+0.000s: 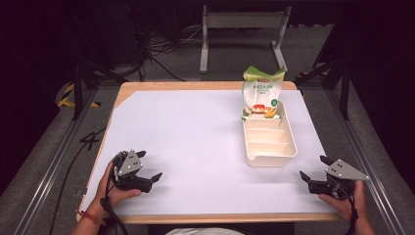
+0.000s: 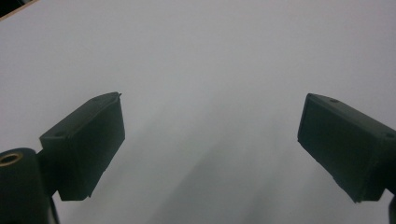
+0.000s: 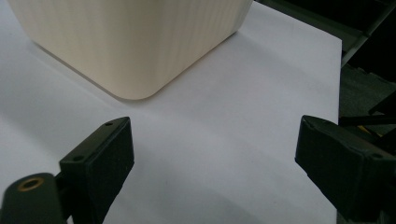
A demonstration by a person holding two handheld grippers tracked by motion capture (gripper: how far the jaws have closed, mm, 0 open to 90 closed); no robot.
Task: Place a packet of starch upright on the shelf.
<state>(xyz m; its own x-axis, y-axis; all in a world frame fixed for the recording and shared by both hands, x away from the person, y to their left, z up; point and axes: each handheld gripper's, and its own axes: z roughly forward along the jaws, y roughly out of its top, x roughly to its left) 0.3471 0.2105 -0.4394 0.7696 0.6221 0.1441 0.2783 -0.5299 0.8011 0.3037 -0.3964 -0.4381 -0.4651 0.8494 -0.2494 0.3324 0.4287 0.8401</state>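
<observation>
Snack bag (image 1: 262,95) upright in tray (image 1: 288,147) far end

Cream tray (image 1: 270,159), right of centre. Green-and-white snack bag (image 1: 262,93) with red label, upper centre. White sheet (image 1: 195,142) over tan counter (image 1: 147,86). Black tongs (image 1: 149,166), lower corners.
</observation>
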